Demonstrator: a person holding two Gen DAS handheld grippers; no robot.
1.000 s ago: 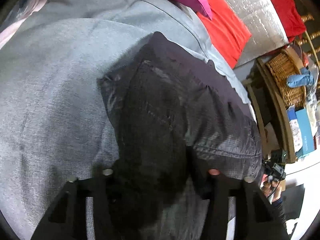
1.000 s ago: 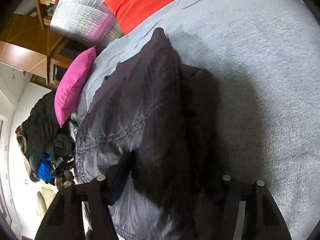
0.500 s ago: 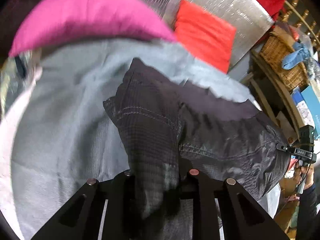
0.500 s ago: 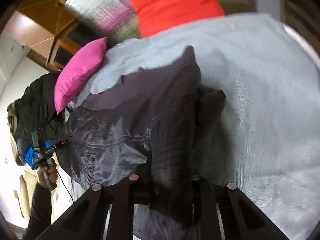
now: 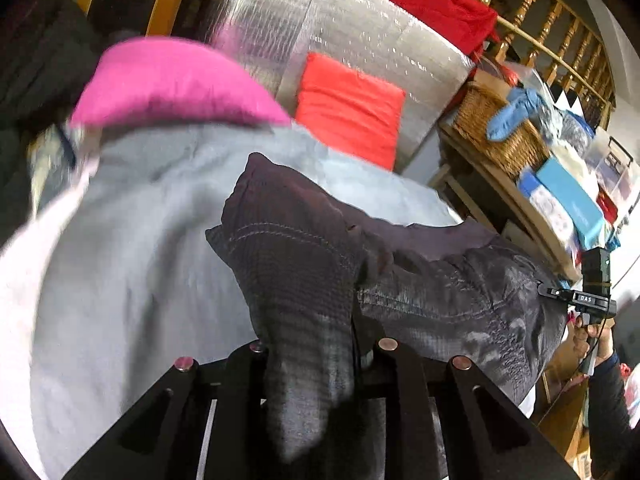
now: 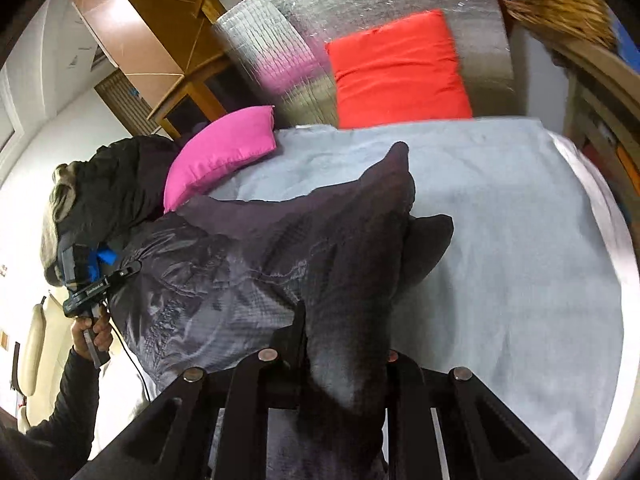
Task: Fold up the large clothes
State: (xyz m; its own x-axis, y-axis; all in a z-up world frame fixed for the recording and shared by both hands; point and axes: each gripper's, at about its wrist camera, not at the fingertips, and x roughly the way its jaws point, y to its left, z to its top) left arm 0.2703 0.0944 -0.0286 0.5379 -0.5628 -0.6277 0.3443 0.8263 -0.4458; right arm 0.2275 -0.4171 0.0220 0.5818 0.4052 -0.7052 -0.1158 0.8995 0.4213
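Observation:
A large dark grey-black jacket lies on a bed with a light grey cover. My left gripper is shut on a bunched fold of the jacket and holds it lifted above the bed. My right gripper is shut on another fold of the same jacket, also lifted. The fabric stretches between the two grippers. The other gripper shows at the right edge of the left wrist view and at the left of the right wrist view. The fingertips are hidden by cloth.
A pink pillow and a red pillow lie at the head of the bed against a silver quilted panel. A wicker basket and shelves with boxes stand to the right. A dark clothes pile sits left.
Both grippers closed on the jacket folds and rose, lifting the fabric off the bed. The views tilted up toward the pillows and headboard.

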